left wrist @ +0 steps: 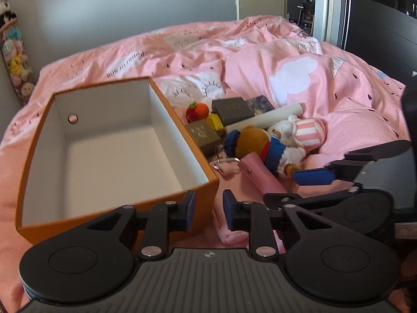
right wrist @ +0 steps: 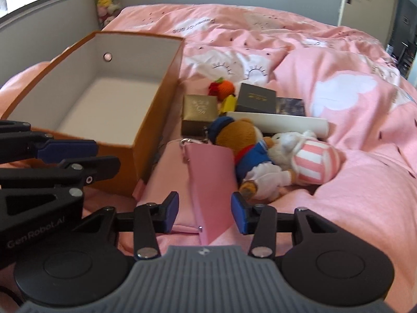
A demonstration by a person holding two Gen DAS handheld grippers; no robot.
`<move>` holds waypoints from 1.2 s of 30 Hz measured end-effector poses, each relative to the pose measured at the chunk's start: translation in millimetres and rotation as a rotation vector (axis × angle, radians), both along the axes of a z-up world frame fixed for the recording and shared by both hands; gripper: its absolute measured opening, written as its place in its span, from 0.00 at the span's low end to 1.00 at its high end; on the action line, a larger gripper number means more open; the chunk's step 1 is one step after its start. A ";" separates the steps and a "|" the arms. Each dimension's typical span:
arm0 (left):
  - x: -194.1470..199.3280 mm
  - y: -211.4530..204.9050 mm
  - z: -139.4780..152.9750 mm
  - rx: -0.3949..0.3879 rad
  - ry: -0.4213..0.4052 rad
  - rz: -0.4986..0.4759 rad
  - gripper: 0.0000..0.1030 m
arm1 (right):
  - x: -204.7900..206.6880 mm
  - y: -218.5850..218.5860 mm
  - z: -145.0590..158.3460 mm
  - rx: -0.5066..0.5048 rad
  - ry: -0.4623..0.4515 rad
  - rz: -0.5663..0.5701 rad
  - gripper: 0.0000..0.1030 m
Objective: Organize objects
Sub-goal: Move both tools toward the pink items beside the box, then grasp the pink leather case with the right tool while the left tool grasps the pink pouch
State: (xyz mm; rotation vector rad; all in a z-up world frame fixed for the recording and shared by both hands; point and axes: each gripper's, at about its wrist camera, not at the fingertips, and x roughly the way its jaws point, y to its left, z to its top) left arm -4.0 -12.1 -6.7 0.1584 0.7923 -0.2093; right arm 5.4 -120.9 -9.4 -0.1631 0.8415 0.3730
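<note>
- Plush toys in pastel colours (left wrist: 16, 60) hang in a column on the grey wall at far left.
- An open orange cardboard box with a white inside (left wrist: 172, 130) sits on the left of the bed, with nothing in it and a round finger hole in its far wall.
- The left gripper (left wrist: 208, 208) hovers at the box's near right corner. Its blue-padded fingers (left wrist: 190, 207) stand a narrow gap apart with nothing clamped between them.
- A flat pink leather pouch with a metal clasp (right wrist: 208, 172) lies just right of the box, its long side running near to far.
- The right gripper (right wrist: 205, 208) straddles the pouch's near end. It is about half open, and its left pad is clear of the leather.
- A small gold gift box (right wrist: 199, 112) sits beyond the pouch, against the orange box's right wall. Behind it lies a crocheted orange fruit (right wrist: 225, 87).
- A brown teddy bear in a blue sailor suit (right wrist: 242, 140) lies right of the pouch, touching a white plush animal in pink-and-white stripes (right wrist: 310, 161).
- A dark rectangular box (right wrist: 256, 99) and a white tube (right wrist: 286, 124) lie behind the two plushes.
- A rumpled pink duvet with white clouds (right wrist: 338, 208) covers the bed under everything.
</note>
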 end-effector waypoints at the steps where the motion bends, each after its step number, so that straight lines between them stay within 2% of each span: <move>1: 0.7 2.2 -1.7 -0.007 0.016 0.002 0.27 | 1.6 2.3 -2.6 -0.005 0.011 0.013 0.46; 3: 3.5 6.0 -6.3 -0.025 0.049 0.010 0.27 | 5.7 5.2 -6.8 -0.011 0.029 0.029 0.45; 5: 7.2 7.4 -12.0 -0.038 0.081 0.017 0.27 | 9.6 7.1 -10.5 -0.026 0.041 0.041 0.38; 10: 13.9 8.3 -20.5 -0.054 0.133 0.019 0.27 | 18.7 9.9 -17.6 -0.060 0.034 0.046 0.38; 11: 14.9 8.3 -22.4 -0.062 0.147 0.015 0.27 | 20.7 9.4 -18.4 -0.063 0.035 0.042 0.31; 15: 22.1 11.8 -30.6 -0.119 0.217 0.016 0.28 | 23.6 -1.9 -14.0 -0.021 0.030 0.010 0.27; 18: 31.2 17.5 -37.9 -0.186 0.276 0.058 0.35 | 21.6 -14.3 -7.3 0.001 0.026 -0.022 0.21; 22: 41.7 19.4 -44.8 -0.248 0.327 0.108 0.55 | 22.7 -34.6 -4.4 0.044 0.046 -0.069 0.18; 24: 48.8 16.5 -50.2 -0.259 0.355 0.128 0.62 | 24.0 -39.9 -6.3 0.069 0.057 -0.077 0.18; 30: 65.3 10.0 -68.2 -0.285 0.411 0.166 0.62 | 26.3 -45.8 -10.1 0.103 0.064 -0.078 0.18; 36: 71.7 3.5 -72.8 -0.273 0.407 0.174 0.59 | 29.6 -48.9 -14.9 0.123 0.086 -0.087 0.19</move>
